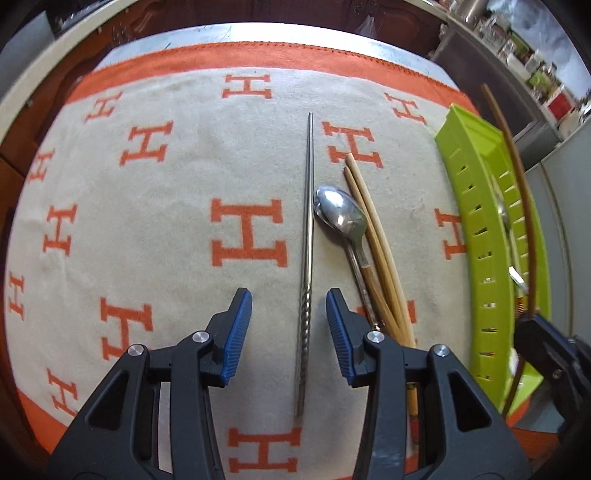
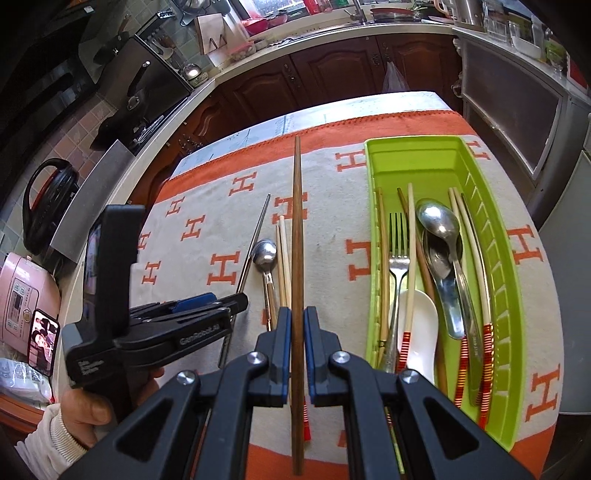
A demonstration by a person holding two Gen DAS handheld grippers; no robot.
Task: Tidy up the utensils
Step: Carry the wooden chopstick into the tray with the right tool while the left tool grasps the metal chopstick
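Left jaws stand wide astride the steel chopstick (image 1: pixel 306 258), its length pointing straight ahead; right jaws clamp a brown chopstick (image 2: pixel 297 258), tray (image 2: pixel 498 236) at right.

Pretty standard kitchen here. The table (image 2: pixel 369 101) has a beige blanket (image 2: pixel 325 229) on it with orange H prints and an orange border. Dark wood cabinets (image 2: pixel 325 74) run along the back under a pale countertop (image 2: pixel 332 31) crowded with dishes. Off to the left there's a stovetop (image 2: pixel 147 92) with pans, tiled wall (image 2: pixel 74 147), a black kettle (image 2: pixel 48 199) and a pink cooker (image 2: pixel 22 299). Daylight's coming in.
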